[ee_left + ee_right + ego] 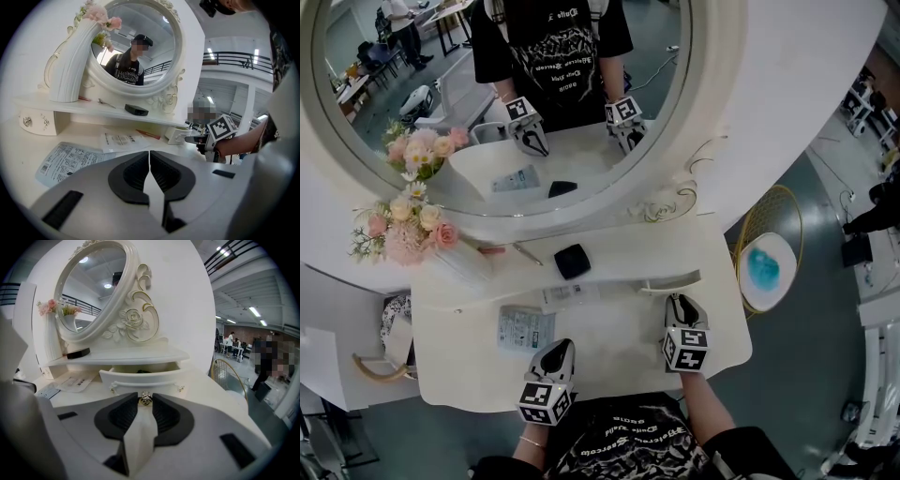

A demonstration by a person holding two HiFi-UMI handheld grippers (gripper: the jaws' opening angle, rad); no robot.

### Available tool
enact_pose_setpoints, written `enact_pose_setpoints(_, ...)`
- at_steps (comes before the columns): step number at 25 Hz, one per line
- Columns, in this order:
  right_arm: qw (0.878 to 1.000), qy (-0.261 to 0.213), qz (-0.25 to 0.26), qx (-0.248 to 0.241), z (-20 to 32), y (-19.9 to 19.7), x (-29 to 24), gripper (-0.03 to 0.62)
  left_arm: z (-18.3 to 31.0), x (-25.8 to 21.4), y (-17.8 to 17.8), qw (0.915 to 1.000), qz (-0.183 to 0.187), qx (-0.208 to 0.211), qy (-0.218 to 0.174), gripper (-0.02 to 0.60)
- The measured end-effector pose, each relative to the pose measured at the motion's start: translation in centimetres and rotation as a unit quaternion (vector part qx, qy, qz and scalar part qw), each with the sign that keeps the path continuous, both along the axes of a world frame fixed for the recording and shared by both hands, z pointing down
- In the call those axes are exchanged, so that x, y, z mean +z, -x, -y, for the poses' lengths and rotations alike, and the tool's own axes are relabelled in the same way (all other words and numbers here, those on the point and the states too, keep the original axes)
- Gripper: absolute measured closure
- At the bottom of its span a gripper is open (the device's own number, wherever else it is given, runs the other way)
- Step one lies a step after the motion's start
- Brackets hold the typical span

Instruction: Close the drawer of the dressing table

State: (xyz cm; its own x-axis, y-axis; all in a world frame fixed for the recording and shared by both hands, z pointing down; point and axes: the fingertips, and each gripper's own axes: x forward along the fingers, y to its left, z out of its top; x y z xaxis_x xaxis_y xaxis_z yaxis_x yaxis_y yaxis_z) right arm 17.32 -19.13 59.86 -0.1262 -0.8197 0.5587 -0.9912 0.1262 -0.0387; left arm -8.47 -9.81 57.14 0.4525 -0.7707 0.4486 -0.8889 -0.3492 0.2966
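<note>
White tabletop (619, 349) beneath down-tilted right claw (681, 302), tight on drawer knob (146, 399).

A printed paper leaflet (525, 328) lies left on the white worktop (619, 349), the small white drawer (670, 281) right, under the white shelf (623, 248).

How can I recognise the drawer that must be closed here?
Start at the white dressing table with the oval mirror. Under its shelf, on the right, sits a curved white drawer. Unlike the closed left drawer, it stands pulled out, its small shiny knob held by the right gripper.
</note>
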Motion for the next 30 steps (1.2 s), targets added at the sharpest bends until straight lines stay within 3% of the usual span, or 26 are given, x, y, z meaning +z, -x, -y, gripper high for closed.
enact_pose_setpoints(30, 1.0, -0.005, -0.002, -0.011, 0.4, 0.1, 0.1, 0.488, -0.2, 0.2, 1.3, 0.9995, -0.008, -0.029, 0.008, 0.56)
